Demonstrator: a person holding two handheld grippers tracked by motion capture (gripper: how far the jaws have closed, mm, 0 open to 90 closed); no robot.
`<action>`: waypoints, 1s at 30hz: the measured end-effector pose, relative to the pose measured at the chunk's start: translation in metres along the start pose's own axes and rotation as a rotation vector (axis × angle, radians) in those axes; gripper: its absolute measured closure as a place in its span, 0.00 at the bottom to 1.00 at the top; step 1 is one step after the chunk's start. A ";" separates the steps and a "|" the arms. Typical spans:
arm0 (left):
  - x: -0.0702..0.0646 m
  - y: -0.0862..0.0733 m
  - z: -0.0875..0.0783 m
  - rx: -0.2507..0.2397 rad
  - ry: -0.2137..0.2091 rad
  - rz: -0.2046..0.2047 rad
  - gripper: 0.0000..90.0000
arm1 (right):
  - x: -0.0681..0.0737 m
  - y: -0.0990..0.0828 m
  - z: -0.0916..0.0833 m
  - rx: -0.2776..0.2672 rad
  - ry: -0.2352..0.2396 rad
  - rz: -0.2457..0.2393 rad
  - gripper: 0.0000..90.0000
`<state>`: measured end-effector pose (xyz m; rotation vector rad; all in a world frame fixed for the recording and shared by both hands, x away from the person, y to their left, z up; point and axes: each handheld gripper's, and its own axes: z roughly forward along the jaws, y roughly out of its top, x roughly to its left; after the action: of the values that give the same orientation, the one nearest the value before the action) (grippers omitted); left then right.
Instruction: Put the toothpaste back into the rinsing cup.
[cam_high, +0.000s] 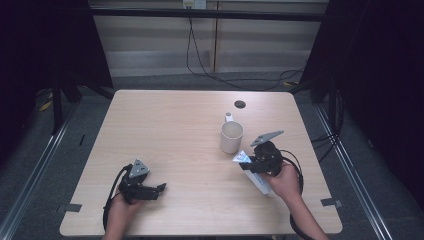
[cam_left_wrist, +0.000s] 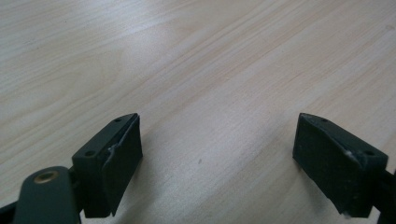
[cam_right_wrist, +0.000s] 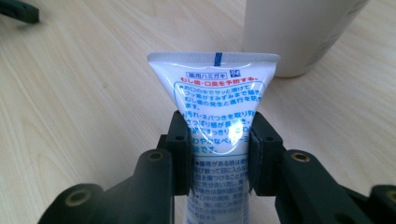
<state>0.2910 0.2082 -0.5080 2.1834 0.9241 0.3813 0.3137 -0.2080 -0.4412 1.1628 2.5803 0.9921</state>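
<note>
White plastic fills the middle of my right gripper view: a toothpaste tube with blue and red print, pinched between the two black jaws of my right gripper, which press on its sides partway along its length. Its flat crimped end points away from me, toward a cream mug standing just beyond it on the wooden table. From the high view, the right gripper sits at the right of the table, just below the mug, with the tube running back under my right hand. The cap end is hidden there, and I cannot tell whether the tube touches the table. The mug's top is cut off in the right gripper view. My left gripper rests at the near left, well apart, its jaws spread wide over bare wood with nothing between them.
</note>
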 end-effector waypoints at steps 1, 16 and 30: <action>0.000 0.000 0.000 -0.001 0.000 0.001 0.17 | 0.000 0.000 -0.003 -0.015 0.000 -0.001 0.75; 0.000 0.000 0.000 -0.001 0.001 0.001 0.17 | -0.006 0.004 -0.030 -0.220 0.009 0.037 0.75; 0.000 0.000 0.000 -0.001 -0.001 0.002 0.17 | -0.008 0.008 -0.034 -0.285 0.005 0.062 0.75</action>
<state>0.2911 0.2082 -0.5080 2.1832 0.9214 0.3810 0.3111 -0.2271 -0.4109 1.1679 2.3191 1.3243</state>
